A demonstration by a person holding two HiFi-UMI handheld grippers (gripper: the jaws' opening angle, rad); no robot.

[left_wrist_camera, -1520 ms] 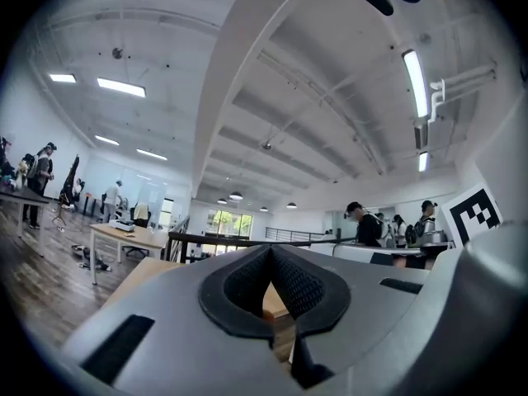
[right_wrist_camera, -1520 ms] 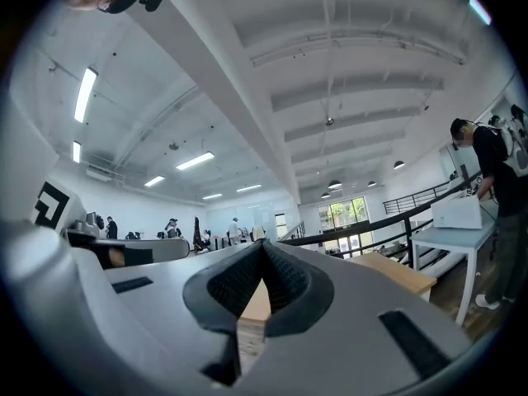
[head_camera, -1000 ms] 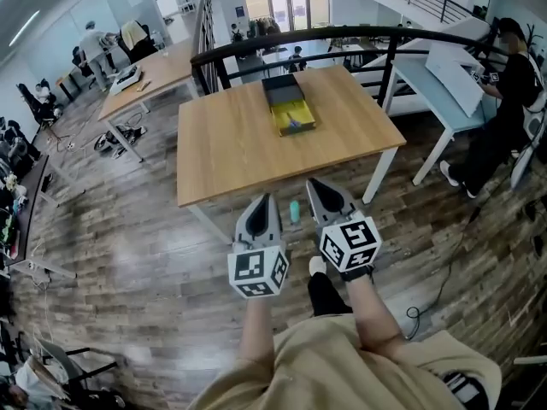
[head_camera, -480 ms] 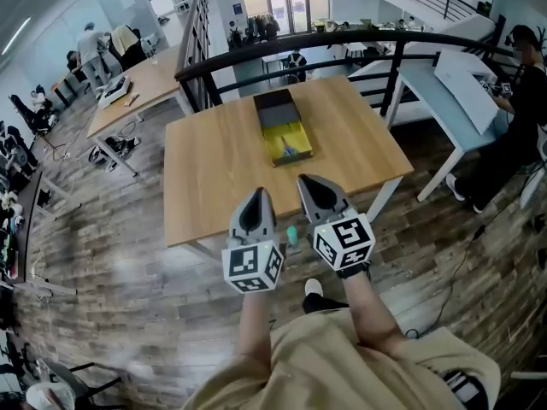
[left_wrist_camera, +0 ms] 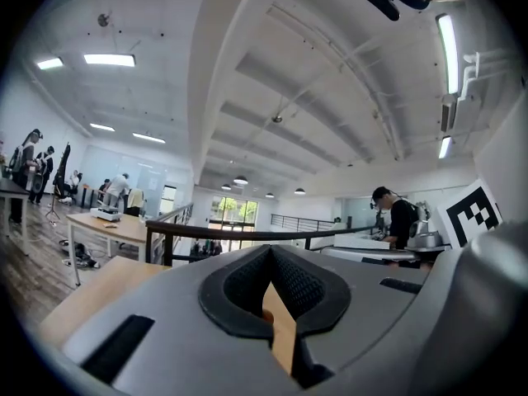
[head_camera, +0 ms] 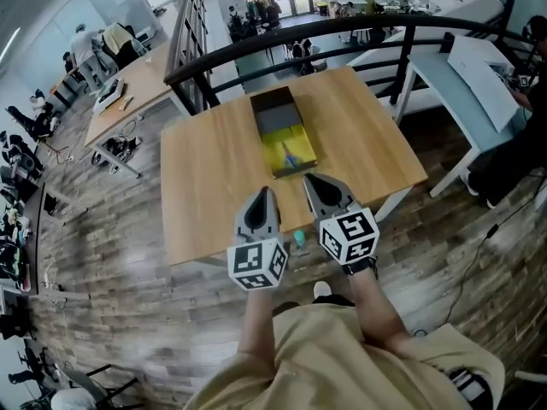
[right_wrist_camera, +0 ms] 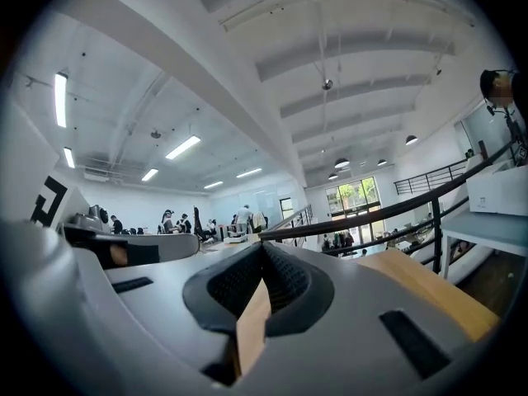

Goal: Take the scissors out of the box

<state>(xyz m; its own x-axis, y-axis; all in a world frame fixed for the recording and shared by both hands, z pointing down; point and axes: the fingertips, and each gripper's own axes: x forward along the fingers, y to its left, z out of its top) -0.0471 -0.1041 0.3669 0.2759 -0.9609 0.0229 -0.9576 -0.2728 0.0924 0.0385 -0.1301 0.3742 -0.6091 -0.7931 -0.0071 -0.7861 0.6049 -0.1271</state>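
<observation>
An open box [head_camera: 275,115] with a yellow inside lies in the middle of the wooden table [head_camera: 205,178]. Small scissors [head_camera: 290,155] with blue handles rest in its near, yellow end. My left gripper [head_camera: 261,196] and right gripper [head_camera: 318,182] hover side by side over the table's near edge, pointing level toward the box and well short of it. Both are shut with nothing between the jaws. In the left gripper view the left gripper [left_wrist_camera: 269,252] shows its tips together; the right gripper [right_wrist_camera: 262,247] looks the same in the right gripper view.
A black railing [head_camera: 342,34] curves behind the table. A white desk [head_camera: 449,88] stands at the right with a person beside it. Another wooden table [head_camera: 141,73] is at the back left. A small teal object [head_camera: 299,238] lies below the near table edge.
The table and box have come closer. Both grippers have advanced together from over the floor to the table's near edge, still shut.
</observation>
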